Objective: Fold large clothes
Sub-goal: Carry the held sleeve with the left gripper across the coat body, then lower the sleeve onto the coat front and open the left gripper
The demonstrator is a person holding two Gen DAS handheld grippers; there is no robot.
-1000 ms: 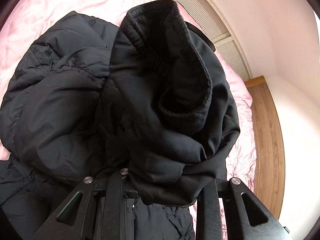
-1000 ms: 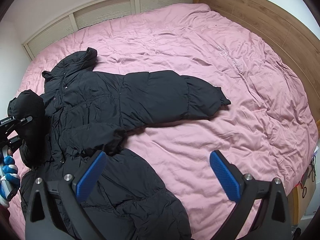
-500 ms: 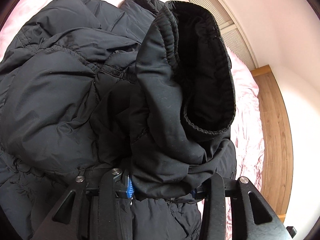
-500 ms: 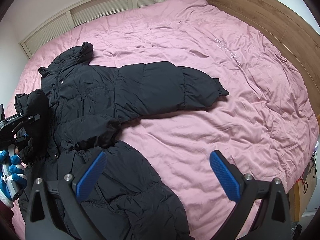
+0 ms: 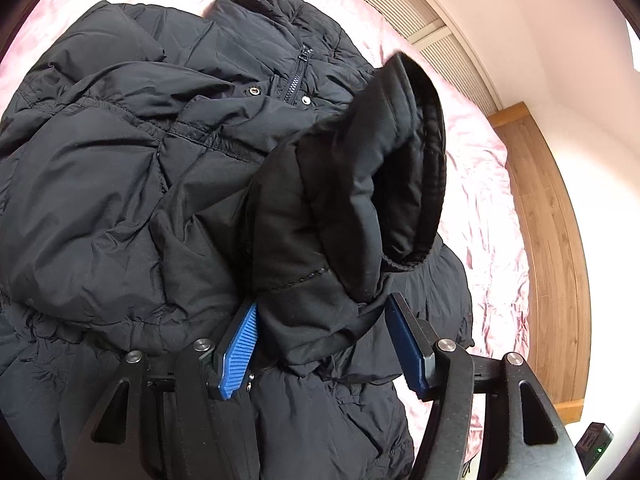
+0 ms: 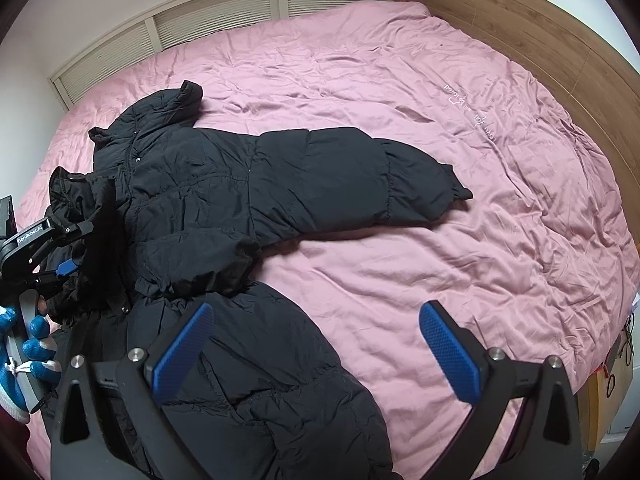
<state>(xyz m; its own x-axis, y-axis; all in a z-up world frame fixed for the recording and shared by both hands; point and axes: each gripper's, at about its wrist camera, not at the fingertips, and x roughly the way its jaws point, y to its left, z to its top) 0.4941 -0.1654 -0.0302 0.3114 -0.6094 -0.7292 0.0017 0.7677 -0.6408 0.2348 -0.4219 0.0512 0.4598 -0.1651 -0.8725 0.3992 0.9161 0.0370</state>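
Observation:
A black puffer coat (image 6: 208,208) lies on the pink bed (image 6: 400,100), collar toward the far left, one sleeve (image 6: 360,176) stretched out to the right. Its other sleeve (image 5: 344,216) is folded over the coat's front, cuff opening upward. My left gripper (image 5: 324,340) has its blue pads spread on either side of that sleeve, which still rests between them; it also shows in the right wrist view (image 6: 60,256). My right gripper (image 6: 312,344) is open and empty, above the coat's lower part and the bed.
A wooden headboard (image 6: 540,40) runs along the bed's right side, and white louvred panels (image 6: 220,12) line the far wall. Cables and small items (image 6: 618,364) lie off the bed's right edge. A small dark device (image 5: 596,446) sits at lower right.
My left gripper carried the sleeve over the coat's front and its jaws have opened wider, showing the blue pads. The right gripper stayed open, drifting slightly nearer the coat.

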